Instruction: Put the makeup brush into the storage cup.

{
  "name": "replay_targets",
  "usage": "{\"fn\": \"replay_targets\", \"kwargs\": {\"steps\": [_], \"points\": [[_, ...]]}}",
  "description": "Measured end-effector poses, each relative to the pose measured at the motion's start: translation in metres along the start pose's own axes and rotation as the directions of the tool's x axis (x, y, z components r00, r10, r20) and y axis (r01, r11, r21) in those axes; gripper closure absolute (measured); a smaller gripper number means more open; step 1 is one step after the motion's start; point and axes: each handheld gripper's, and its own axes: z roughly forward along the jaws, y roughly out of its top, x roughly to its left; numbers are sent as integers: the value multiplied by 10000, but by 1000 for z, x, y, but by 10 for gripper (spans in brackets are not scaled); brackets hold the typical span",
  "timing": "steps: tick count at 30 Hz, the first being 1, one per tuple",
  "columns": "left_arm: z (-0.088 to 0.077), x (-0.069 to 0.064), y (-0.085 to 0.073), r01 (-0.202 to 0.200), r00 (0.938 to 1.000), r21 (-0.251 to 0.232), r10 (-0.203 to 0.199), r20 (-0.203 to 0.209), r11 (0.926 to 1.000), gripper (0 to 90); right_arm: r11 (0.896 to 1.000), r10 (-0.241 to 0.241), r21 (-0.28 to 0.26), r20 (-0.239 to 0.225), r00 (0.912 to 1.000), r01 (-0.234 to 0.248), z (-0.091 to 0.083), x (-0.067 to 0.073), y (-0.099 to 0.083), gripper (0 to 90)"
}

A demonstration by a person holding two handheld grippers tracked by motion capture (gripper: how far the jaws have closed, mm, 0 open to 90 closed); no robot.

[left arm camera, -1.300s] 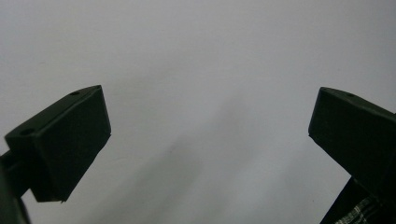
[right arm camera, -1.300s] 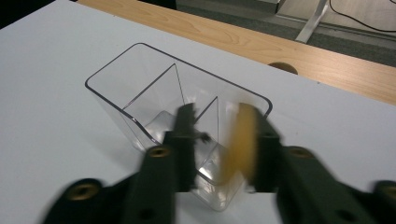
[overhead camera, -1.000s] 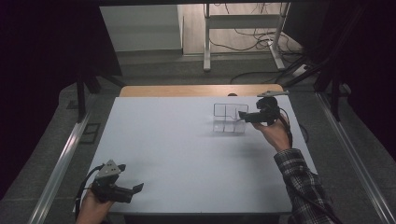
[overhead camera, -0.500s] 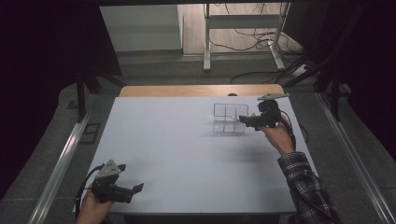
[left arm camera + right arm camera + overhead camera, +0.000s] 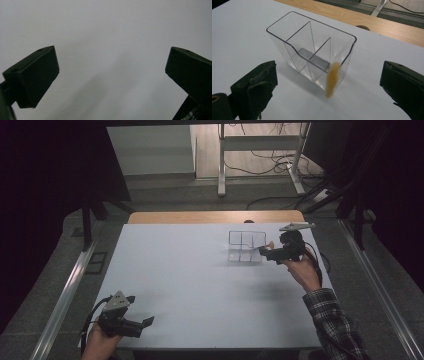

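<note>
Dark floor and loose cables lay beyond the white counter (image 5: 200, 285) in the high view, with a wooden strip along its far edge. A clear divided organizer (image 5: 246, 247) stood on the far right part of the counter. The right tool (image 5: 263, 251), held level in a hand with a plaid sleeve, pointed at the organizer's right end, where a small tan thing showed. The left tool (image 5: 144, 322) rested at the near left corner, well apart from the work and taking no part in it.

From the left gripper view, the left tool (image 5: 110, 75) had its jaws spread wide over bare white counter, with nothing between them.

From the right gripper view, the right tool (image 5: 327, 85) had its jaws standing wide apart, having just finished opening, and they pressed on nothing. A fuzzy tan strip (image 5: 332, 79) hung between them, its upper end at the rim of the organizer (image 5: 312, 50) at the near end wall and its length trailing down the outside of that wall. Whether it was hooked on the rim or falling could not be told. All the compartments looked empty. By my judgement the strip had been let go at the organizer but had not landed inside, so placing it in a compartment remained to be done.
</note>
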Motion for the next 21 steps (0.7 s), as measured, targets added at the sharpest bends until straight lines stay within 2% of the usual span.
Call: {"fn": "replay_targets", "kwargs": {"steps": [7, 15, 21], "points": [[0, 0, 0, 38, 9999, -1, -38, -113, 10000, 0, 9999, 130, -53, -29, 9999, -131, -7, 2, -5, 11], [-1, 1, 0, 81, 9999, -42, -81, -89, 10000, 0, 9996, 271, 41, -125, 9996, -270, -9, 4, -19, 4], [-1, 0, 0, 89, 9999, -49, -89, -73, 9999, 0, 9998, 197, 78, -48, 9998, -197, -9, 8, -31, 0]]}}
